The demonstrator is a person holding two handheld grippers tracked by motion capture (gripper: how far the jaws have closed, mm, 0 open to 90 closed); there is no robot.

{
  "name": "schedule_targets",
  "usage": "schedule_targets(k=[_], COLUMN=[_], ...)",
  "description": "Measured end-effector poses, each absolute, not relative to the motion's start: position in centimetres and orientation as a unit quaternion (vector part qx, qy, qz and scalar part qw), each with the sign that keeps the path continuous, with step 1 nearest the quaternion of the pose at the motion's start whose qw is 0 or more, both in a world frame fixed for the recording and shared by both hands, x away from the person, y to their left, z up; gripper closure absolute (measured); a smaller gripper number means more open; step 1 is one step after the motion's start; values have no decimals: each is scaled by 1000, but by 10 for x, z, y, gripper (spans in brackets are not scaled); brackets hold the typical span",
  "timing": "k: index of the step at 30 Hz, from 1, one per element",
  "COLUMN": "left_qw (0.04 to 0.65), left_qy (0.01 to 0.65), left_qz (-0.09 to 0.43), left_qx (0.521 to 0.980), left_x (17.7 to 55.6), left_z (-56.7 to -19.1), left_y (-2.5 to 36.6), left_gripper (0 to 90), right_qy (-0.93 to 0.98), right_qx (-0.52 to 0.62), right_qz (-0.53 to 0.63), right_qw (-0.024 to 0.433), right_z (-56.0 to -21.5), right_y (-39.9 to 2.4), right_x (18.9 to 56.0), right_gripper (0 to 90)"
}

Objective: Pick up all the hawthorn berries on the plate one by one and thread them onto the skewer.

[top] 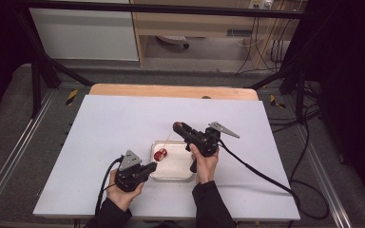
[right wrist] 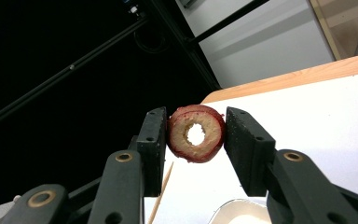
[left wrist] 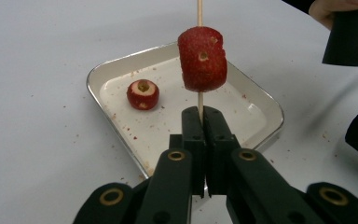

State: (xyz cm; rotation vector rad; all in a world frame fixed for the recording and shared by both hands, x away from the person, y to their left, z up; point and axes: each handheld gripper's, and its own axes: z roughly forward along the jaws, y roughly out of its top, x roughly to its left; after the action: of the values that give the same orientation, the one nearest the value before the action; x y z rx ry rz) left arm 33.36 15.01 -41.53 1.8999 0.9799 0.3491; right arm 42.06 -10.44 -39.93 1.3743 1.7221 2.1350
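Left tongs (left wrist: 200,122) are pressed together on the lower end of a thin wooden skewer (left wrist: 199,11), which stands roughly upright over the white tray (left wrist: 261,100) on the tabletop (top: 104,128). One red fruit piece (left wrist: 202,58) is already threaded on it, sitting a little above the tong tips; another cored piece (left wrist: 142,94) lies loose in the tray

Right tongs (right wrist: 195,136) pinch a red ring-shaped slice (right wrist: 196,133) by its rim, hole facing the camera, held up off the tabletop beyond the tray's far edge. In the high view my right hand (top: 204,161) carries it near the skewer's top end

Step in hand, as I judge it: thread the ring onto the skewer tip

- I keep the left grip still and the skewer steady; a thin stick will flex
- I turn the right wrist so the hole lines up with the skewer's axis, then slide down along it, not across
- I hold the squeeze light; the slice looks soft and could split
- I release only once the ring rests against the threaded piece
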Motion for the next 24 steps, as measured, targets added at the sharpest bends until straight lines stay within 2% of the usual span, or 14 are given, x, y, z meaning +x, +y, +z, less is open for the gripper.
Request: schedule_targets(k=[24], left_qw=[474], left_qy=[402], left_qz=[137], left_qx=[772], left_x=[335], left_z=[-415], left_y=[142], left_gripper=[882], right_qy=[559], right_qx=[442], right_qz=[701], right_qw=[33], right_z=[-400], right_y=[-103], right_x=[418], right_gripper=[599])
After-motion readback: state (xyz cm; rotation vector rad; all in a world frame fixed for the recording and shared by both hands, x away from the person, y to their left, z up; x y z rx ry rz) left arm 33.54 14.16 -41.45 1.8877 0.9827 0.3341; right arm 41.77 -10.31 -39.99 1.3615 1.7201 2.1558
